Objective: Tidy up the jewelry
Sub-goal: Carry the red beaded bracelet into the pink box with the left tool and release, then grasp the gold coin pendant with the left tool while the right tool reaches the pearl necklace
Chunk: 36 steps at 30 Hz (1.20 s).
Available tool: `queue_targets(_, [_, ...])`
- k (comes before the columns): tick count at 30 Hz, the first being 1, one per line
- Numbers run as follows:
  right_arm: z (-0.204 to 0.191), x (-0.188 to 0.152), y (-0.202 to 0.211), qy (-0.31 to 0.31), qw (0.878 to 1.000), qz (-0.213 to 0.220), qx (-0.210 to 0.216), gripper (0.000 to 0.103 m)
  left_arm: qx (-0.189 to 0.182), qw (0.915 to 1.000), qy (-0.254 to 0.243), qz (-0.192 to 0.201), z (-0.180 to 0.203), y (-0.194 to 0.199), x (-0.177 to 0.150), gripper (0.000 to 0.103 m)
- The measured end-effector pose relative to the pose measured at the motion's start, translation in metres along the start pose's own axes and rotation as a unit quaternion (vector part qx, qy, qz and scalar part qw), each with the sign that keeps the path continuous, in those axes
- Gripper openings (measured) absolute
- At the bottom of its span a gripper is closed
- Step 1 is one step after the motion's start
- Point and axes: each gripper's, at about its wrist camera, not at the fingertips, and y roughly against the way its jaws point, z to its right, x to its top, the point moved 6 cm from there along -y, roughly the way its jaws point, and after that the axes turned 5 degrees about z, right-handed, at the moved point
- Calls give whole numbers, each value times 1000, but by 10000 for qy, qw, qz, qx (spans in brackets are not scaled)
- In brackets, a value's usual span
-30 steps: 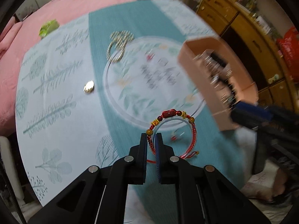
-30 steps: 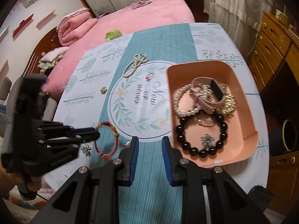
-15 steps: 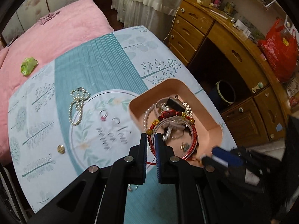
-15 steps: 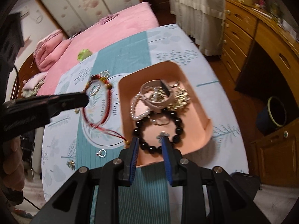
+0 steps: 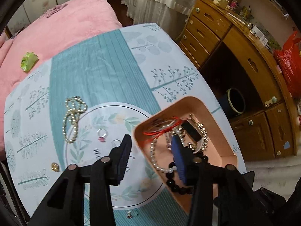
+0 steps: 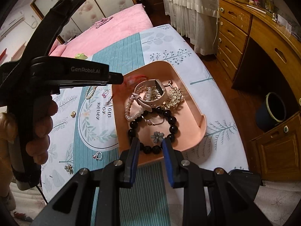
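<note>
The left gripper point(image 5: 150, 150) is now seen with its fingers spread wide and nothing between them, where half a second ago they were pinched on the red cord bracelet point(image 5: 163, 128). The bracelet is blurred, as if caught mid-drop, at the far left corner of the pink tray point(image 5: 225, 146), over the watch point(image 6: 148, 94) and the pearl bracelet point(image 6: 131, 111); whether it has settled cannot be told. The release is judged to finish this item's transfer.

The right gripper point(image 6: 150, 150) is held at the near rim of the tray, its fingers parted and nothing held, above the black bead bracelet point(image 6: 152, 146).

Pieces are left out on the tablecloth point(image 5: 94, 66): a pearl necklace point(image 5: 72, 118), two rings point(image 5: 102, 132) inside the printed circle, a third ring point(image 6: 98, 155), a gold button-like piece point(image 5: 54, 166) and a small flower charm point(image 6: 68, 167). These are judged to be the remaining work.

"GenRobot.AI" is read on the side of the left gripper in the right wrist view. On the cloth, script that looks like "Now or never" is printed inside the wreath.
</note>
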Motion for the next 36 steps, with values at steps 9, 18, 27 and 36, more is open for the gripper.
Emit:
queue_targets(9, [-8,6,-7,102,9999,-50,84,25,112,9998,169,45,-27,19,-19,47])
queue_targets(18, [-27,10,-15,398,9989,-113,216,25,268,9984,496,-48,-56,29,-59,48])
queue_targets(27, [-51,15,-20,683,9967,-176,407,25,551,9915,1165,-181,-104,46,-109,53])
queue_targets(36, [-90,38,-28,1060,9914,-175,742,25,941,9765,1940,10,-177,62,-115,53])
